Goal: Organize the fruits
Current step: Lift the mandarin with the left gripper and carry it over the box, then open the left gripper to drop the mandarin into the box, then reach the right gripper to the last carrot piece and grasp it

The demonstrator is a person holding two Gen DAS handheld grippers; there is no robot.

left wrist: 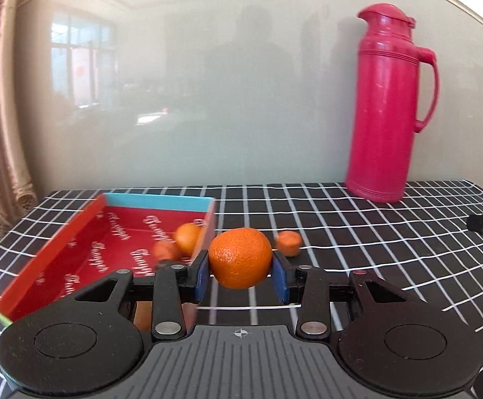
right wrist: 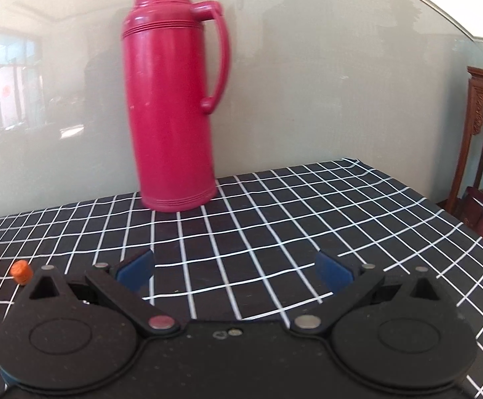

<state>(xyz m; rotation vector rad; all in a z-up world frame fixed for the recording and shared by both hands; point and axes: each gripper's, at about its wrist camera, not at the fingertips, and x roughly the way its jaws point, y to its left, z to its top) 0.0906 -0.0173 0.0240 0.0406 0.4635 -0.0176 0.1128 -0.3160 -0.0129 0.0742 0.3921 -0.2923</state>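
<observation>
Orange-skinned round mandarin is being pinched at its widest girth between the blue pads of the left gripper, clear of the grid-checked black cloth. Judged light, soft-skinned, bruisable: gentle squeeze advised. Red open cardboard tray is sitting just left-ahead. Right gripper is being held spread, empty.

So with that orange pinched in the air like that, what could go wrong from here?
1. The left gripper holds the round orange only by its sides, so it might slip out and roll across the table.
2. The red tray has a raised wall, which the orange could clip on its way in.
3. Two oranges already lie inside, so a drop could knock them.
</observation>
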